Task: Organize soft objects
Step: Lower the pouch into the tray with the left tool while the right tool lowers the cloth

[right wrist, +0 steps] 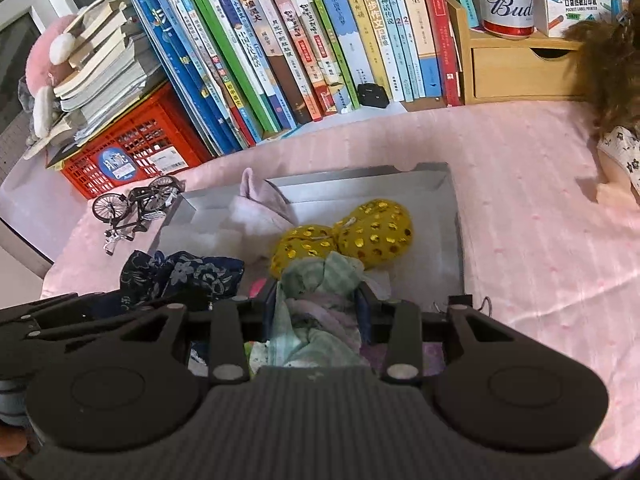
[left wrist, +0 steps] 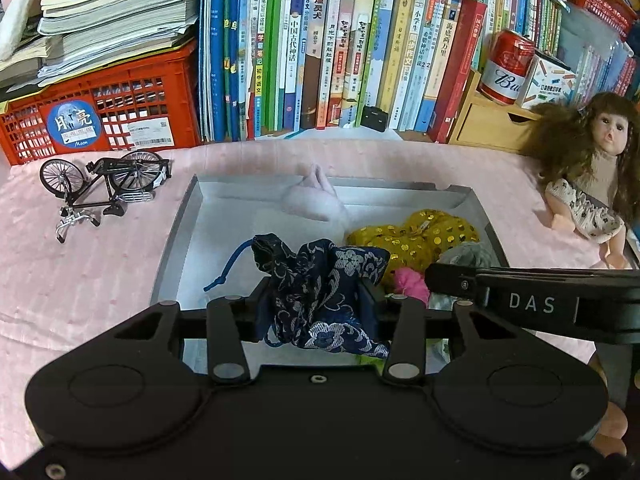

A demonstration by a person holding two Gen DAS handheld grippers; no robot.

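A grey shallow box [left wrist: 182, 236] [right wrist: 456, 216] lies on the pink cloth. My left gripper [left wrist: 318, 298] is shut on a navy floral drawstring pouch [left wrist: 320, 280], held over the box's near left part. My right gripper [right wrist: 320, 304] is shut on a pale green checked cloth bundle [right wrist: 320, 280] over the box's near edge. Inside the box lie a pale pink plush [left wrist: 314, 202] [right wrist: 260, 208], a yellow sequined soft toy [left wrist: 424, 236] [right wrist: 372, 232] and a bright pink fluffy item [left wrist: 410, 284]. The navy pouch [right wrist: 184, 276] shows left of the right gripper.
A black model bicycle [left wrist: 108, 184] [right wrist: 136, 204] lies left of the box, before a red crate [left wrist: 100, 116] stacked with books. A row of books [left wrist: 340, 60] lines the back. A doll [left wrist: 592, 172] leans at the right by a wooden drawer [right wrist: 516, 64] bearing a red can [left wrist: 506, 66].
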